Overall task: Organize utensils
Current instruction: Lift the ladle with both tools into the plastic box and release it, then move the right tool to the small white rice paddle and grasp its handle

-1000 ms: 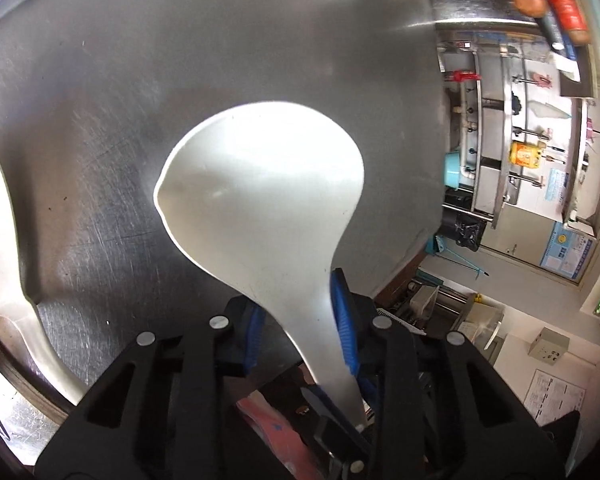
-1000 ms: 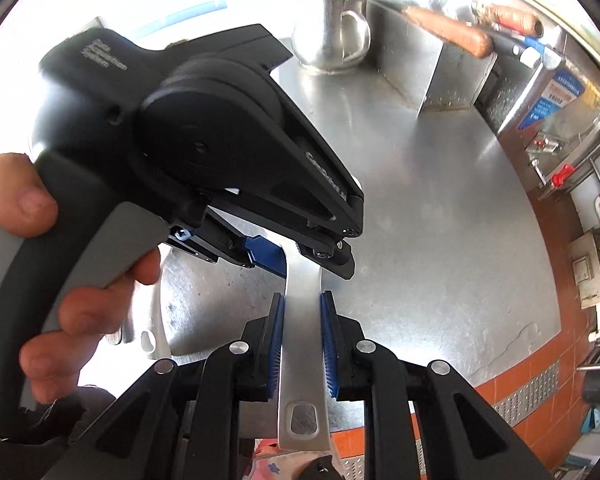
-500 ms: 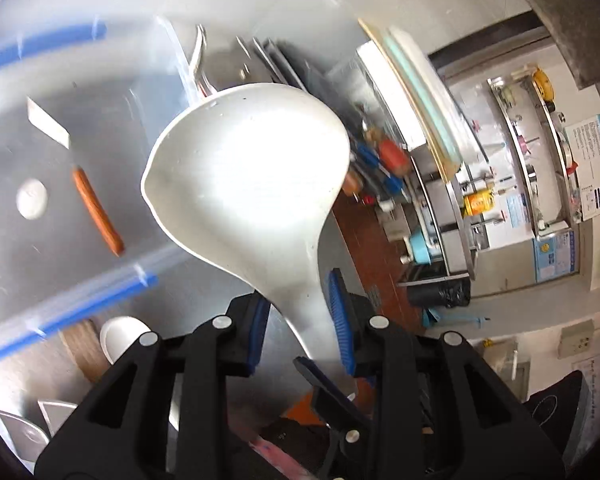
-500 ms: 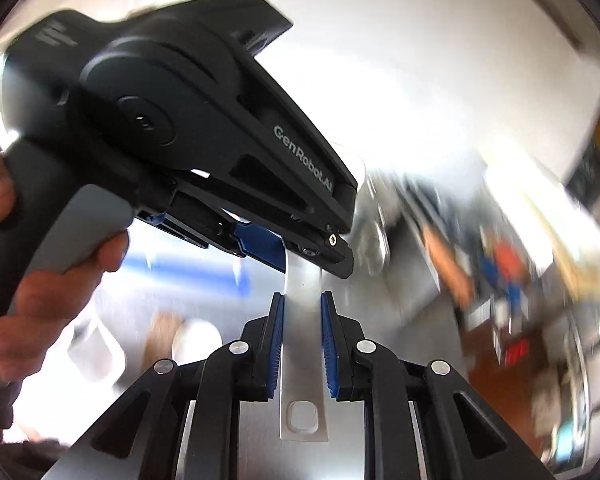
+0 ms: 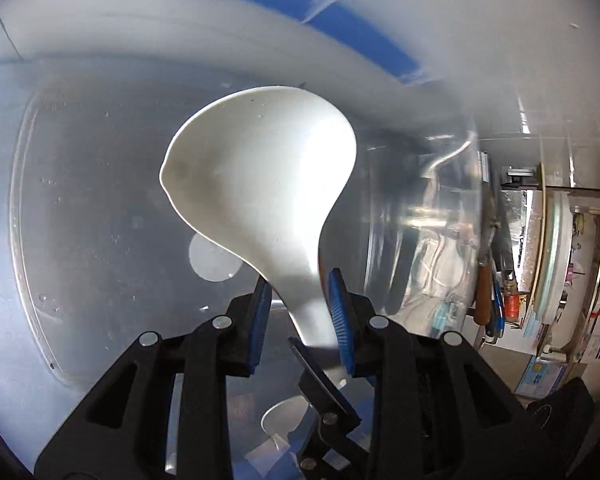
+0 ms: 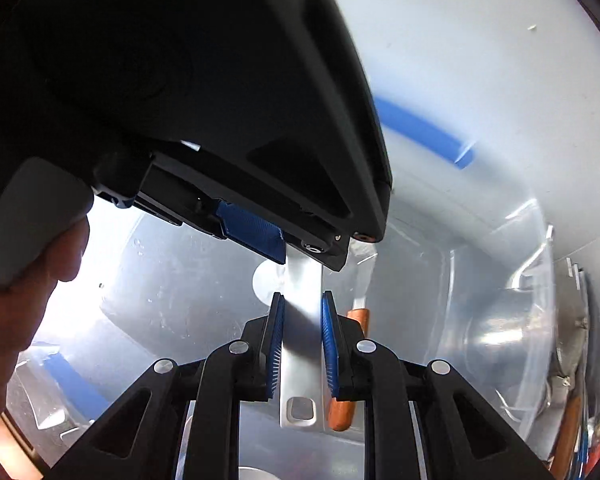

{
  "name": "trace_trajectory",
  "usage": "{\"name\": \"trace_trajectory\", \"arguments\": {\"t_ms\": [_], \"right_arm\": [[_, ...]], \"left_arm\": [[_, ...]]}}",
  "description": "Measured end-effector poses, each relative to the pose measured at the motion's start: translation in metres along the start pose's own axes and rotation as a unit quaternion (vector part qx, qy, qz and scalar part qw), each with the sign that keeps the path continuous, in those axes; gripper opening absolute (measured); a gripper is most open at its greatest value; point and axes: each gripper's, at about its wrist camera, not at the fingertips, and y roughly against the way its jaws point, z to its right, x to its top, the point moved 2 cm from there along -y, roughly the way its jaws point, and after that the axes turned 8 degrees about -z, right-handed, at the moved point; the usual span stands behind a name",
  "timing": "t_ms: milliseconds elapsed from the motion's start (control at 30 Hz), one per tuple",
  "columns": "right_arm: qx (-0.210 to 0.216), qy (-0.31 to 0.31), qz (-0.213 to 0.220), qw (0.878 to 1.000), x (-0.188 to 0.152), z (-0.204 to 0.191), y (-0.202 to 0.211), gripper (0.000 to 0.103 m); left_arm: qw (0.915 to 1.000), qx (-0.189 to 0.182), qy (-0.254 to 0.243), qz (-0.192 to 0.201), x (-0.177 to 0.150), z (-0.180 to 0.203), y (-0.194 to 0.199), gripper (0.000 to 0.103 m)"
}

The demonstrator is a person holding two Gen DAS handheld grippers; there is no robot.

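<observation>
Both grippers clamp one ladle over a clear plastic bin (image 5: 100, 216). Left gripper (image 5: 300, 320) is closed on the neck of the ladle (image 5: 260, 184), just below the bowl; the handle lies against the right-hand blue pad, and whether the other pad presses on it I cannot tell for sure. Right gripper (image 6: 302, 344) is closed on the flat handle nearer its end, both pads against the metal, the hanging hole showing just behind them. The person's hand (image 6: 40, 280) on the left gripper's grey grip fills the left of the right wrist view. The ladle bowl hangs above the bin floor, not touching it as far as I can judge. A knife with a wooden handle (image 6: 344, 368) already lies in the bin, just beside the ladle handle. More tools and trays stand outside the bin's far wall, blurred. Step in hand, as I read it: lower the ladle into the bin. To do it well, bring both grippers down together so the handle stays level with no twist between the two grips; steer the handle clear of the knife rather than onto its blade; set the bowl on the bin floor first; then release one gripper at a time, handle end last, so the ladle does not drop or roll.
</observation>
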Motion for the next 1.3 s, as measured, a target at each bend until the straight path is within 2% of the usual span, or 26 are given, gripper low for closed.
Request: {"name": "trace_trajectory", "arguments": {"t_ms": [167, 267, 333, 400, 467, 533, 567, 600, 633, 700, 767, 833, 867, 933, 1000, 1167, 1233, 1267, 1300], "right_arm": [[0.023, 0.006, -0.066, 0.998, 0.017, -0.001, -0.025, 0.02], [0.041, 0.009, -0.128, 0.991, 0.021, 0.003, -0.044, 0.021], [0.056, 0.003, -0.139, 0.989, 0.02, 0.005, -0.046, 0.023], [0.057, -0.01, -0.108, 0.992, 0.019, 0.019, -0.037, 0.024], [0.044, -0.023, -0.075, 0.996, 0.011, 0.024, -0.016, 0.025], [0.035, -0.026, -0.032, 0.999, -0.007, 0.02, 0.017, 0.034], [0.032, -0.026, -0.008, 0.999, -0.018, 0.02, 0.035, 0.04], [0.032, -0.023, 0.017, 0.999, -0.034, 0.02, 0.055, 0.047], [0.037, -0.02, 0.041, 0.998, -0.053, 0.019, 0.075, 0.05], [0.057, -0.015, 0.079, 0.995, -0.093, 0.014, 0.108, 0.069], [0.074, -0.002, 0.096, 0.993, -0.131, 0.001, 0.127, 0.079], [0.081, -0.002, 0.082, 0.993, -0.175, 0.001, 0.114, 0.083], [0.079, -0.009, 0.058, 0.995, -0.192, -0.004, 0.1, 0.084], [0.076, -0.025, -0.002, 0.997, -0.209, -0.03, 0.063, 0.084], [0.077, -0.047, -0.054, 0.994, -0.229, -0.04, 0.026, 0.083], [0.049, -0.075, -0.097, 0.991, -0.25, -0.055, -0.021, 0.081], [0.043, -0.079, -0.109, 0.99, -0.252, -0.06, -0.031, 0.072], [0.047, -0.083, -0.097, 0.991, -0.251, -0.06, -0.029, 0.066], [0.046, -0.083, -0.089, 0.992, -0.251, -0.06, -0.027, 0.054]], "left_arm": [[0.9974, -0.03, 0.042, -0.05, 0.015, -0.032, -0.032, 0.028], [0.9944, -0.036, 0.075, -0.066, 0.022, -0.047, -0.041, 0.028], [0.9935, -0.038, 0.083, -0.068, 0.023, -0.053, -0.045, 0.028], [0.9946, -0.034, 0.078, -0.059, 0.023, -0.054, -0.039, 0.029], [0.9979, -0.013, 0.054, -0.034, 0.019, -0.043, -0.027, 0.029], [0.9996, 0.013, 0.024, 0.004, 0.019, -0.039, -0.002, 0.043], [0.9992, 0.03, 0.004, 0.027, 0.013, -0.03, 0.01, 0.063], [0.9975, 0.044, -0.013, 0.053, 0.005, -0.022, 0.023, 0.074], [0.9946, 0.056, -0.035, 0.081, -0.008, -0.011, 0.037, 0.075], [0.9878, 0.067, -0.076, 0.119, -0.036, 0.014, 0.06, 0.078], [0.9794, 0.055, -0.114, 0.157, -0.074, 0.029, 0.083, 0.079], [0.9728, 0.03, -0.146, 0.177, -0.113, 0.036, 0.099, 0.083], [0.97, 0.015, -0.162, 0.18, -0.132, 0.039, 0.101, 0.096], [0.9659, -0.002, -0.187, 0.179, -0.166, 0.047, 0.094, 0.095], [0.9682, -0.004, -0.191, 0.162, -0.19, 0.048, 0.078, 0.095], [0.9746, 0.021, -0.184, 0.126, -0.223, 0.046, 0.027, 0.095], [0.9778, 0.026, -0.181, 0.102, -0.228, 0.039, 0.01, 0.095], [0.9794, 0.027, -0.178, 0.092, -0.23, 0.037, 0.002, 0.095], [0.9809, 0.029, -0.173, 0.084, -0.231, 0.035, -0.006, 0.095]]}}
